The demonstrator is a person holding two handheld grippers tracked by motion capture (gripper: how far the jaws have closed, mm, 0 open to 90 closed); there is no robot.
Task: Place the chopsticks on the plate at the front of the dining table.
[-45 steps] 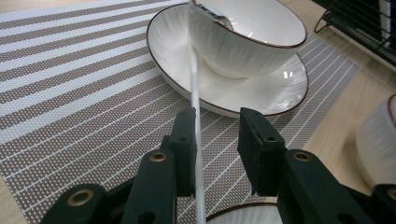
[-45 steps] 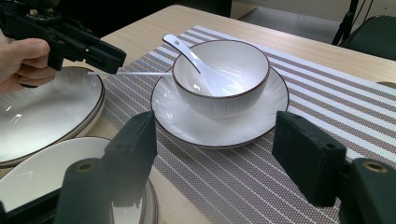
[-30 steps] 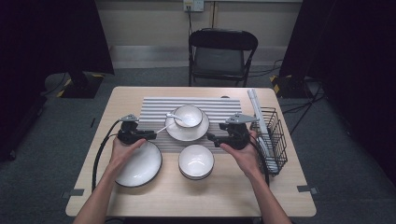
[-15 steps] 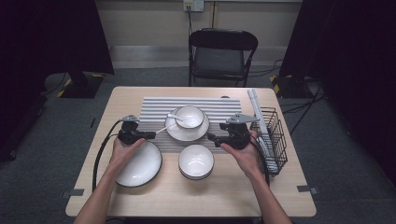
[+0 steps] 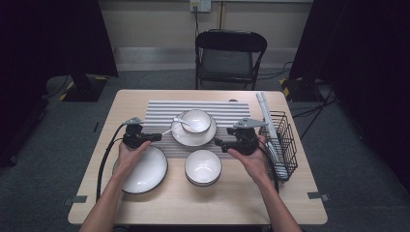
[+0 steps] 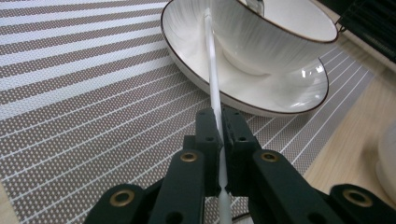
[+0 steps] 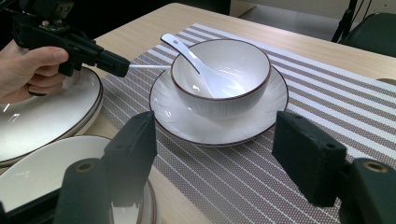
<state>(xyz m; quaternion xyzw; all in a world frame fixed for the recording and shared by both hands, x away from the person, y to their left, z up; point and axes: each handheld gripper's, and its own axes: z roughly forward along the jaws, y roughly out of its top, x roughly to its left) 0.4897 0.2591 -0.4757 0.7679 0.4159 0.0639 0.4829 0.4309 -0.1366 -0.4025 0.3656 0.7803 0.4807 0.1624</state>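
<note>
The left gripper (image 6: 219,123) is pressed together on a thin white stick (image 6: 212,70), pinching it near its lower end. From the jaws the stick runs toward 12 o'clock in the left gripper view. It crosses the striped grey-and-white woven placemat (image 6: 70,93) and the rim of the white ribbed saucer with a dark edge (image 6: 280,93), and its far tip lies against the white dark-rimmed porcelain bowl (image 6: 271,42) that stands on the saucer. A white ceramic spoon (image 7: 196,65) lies inside that bowl.

The right gripper (image 7: 217,140) is spread wide and holds nothing, with bowl and saucer at its 12 o'clock.

The step in hand looks like taking the stick off the setting. The next move calls for a steady lift that keeps the pinch firm and the tip clear of the saucer's rim.
</note>
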